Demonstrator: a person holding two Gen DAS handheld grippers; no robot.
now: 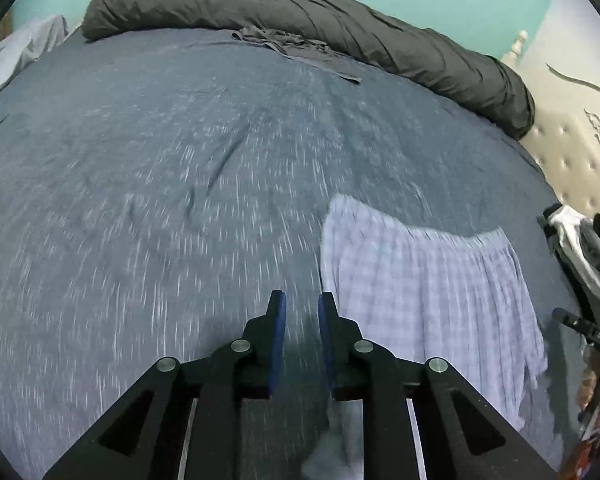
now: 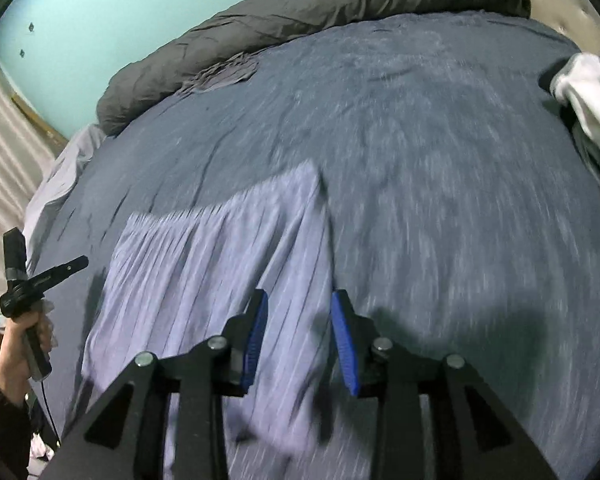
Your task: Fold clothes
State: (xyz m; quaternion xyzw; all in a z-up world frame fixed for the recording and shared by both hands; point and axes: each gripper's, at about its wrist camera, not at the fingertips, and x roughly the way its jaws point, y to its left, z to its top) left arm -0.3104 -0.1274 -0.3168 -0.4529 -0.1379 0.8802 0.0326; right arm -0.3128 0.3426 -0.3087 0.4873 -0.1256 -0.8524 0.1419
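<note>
My left claw hangs over the dark blue heathered bedsheet, its blue-padded jaws a narrow gap apart and pinching nothing. My right claw is spread wider, also empty, hovering above the near part of the pale lilac checked garment with a gathered waistband. That garment lies spread on the bed, waistband toward the far side, its lower part running down toward me; both views are smeared by motion, so I cannot tell how many layers it already has. It could be laid out flat for a fold or already doubled once lengthwise

If a fold is in hand, I judge it goes best by taking two matching corners, one per claw, pinching the cloth alone and not the sheet beneath, lifting just enough to clear, and carrying both edges over together so they meet squarely. The thin fabric will likely drag and wrinkle if I pull one side faster

Counting: two claws; one lilac garment; one small crumpled grey cloth at the far edge; one long rolled charcoal duvet behind it; one heap of black and white clothes at the right side, its number of pieces unclear; one pale grey bundle at the far left corner
</note>
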